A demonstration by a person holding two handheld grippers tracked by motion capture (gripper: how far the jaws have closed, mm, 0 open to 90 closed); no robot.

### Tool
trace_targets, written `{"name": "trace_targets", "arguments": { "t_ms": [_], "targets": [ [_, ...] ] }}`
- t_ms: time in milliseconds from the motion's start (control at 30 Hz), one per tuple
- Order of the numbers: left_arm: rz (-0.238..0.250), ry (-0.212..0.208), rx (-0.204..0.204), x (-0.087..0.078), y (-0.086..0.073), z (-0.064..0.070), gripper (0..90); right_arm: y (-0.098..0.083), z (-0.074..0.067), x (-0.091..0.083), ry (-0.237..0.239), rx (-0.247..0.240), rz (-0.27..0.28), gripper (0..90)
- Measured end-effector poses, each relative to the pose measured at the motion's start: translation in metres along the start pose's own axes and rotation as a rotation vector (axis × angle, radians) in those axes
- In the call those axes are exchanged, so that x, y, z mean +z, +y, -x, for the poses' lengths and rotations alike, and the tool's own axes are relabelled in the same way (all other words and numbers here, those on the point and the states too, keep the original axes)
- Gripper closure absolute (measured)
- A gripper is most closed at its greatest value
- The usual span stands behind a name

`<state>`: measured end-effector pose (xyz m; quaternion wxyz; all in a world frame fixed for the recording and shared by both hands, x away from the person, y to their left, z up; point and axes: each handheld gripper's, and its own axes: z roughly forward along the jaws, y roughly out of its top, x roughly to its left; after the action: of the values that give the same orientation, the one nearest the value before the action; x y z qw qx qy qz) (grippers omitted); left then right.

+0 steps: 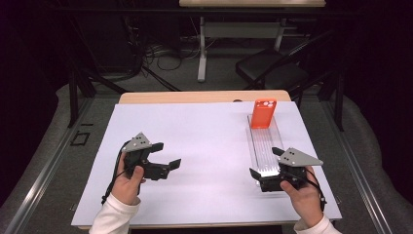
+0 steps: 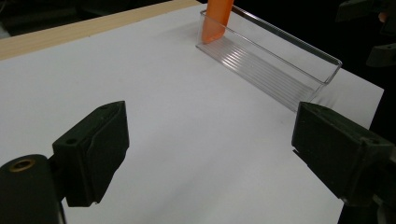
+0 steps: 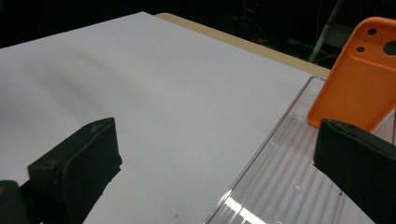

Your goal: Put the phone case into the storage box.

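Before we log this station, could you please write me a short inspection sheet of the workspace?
Surface: white sheet on a wooden table.
Job's things: orange phone case leaning upright at the far end of a clear ribbed tray.
Clutter: nothing seen.
Grippers: left gripper open, holding nothing; right gripper open at the tray's near end.
Cables: tangle on the floor beyond the table.
Surroundings: dark room, black chair, another table's legs.

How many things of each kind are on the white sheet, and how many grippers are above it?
Orange phone case: 1
Clear plastic tray: 1
Black two-jaw grippers, left gripper and right gripper: 2
Total: 4
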<state>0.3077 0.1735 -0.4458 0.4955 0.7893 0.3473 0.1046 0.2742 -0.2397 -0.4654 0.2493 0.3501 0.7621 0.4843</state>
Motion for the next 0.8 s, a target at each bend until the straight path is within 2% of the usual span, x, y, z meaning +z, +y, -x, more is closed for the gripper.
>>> {"name": "trace_targets", "arguments": {
  "t_ms": [200,300,433,600,800],
  "targets": [
    [0.008,0.001,0.010,0.000,-0.007,-0.001,11.3,-0.013,-0.005,-0.003,-0.005,0.024,0.004,0.0],
    [0.016,0.002,0.012,0.000,-0.011,-0.001,11.2,-0.019,-0.005,-0.007,-0.014,0.050,0.025,0.2],
    [0.021,0.000,0.014,0.001,-0.016,-0.002,11.2,-0.023,-0.006,-0.013,-0.053,0.020,0.031,0.4],
    [0.020,0.007,0.012,0.001,-0.024,-0.005,11.2,-0.033,-0.004,-0.017,-0.054,0.033,0.028,0.8],
    [0.065,0.015,0.002,-0.003,-0.038,-0.009,11.2,-0.043,-0.001,-0.018,-0.072,0.053,0.028,2.1]
  ]
}}
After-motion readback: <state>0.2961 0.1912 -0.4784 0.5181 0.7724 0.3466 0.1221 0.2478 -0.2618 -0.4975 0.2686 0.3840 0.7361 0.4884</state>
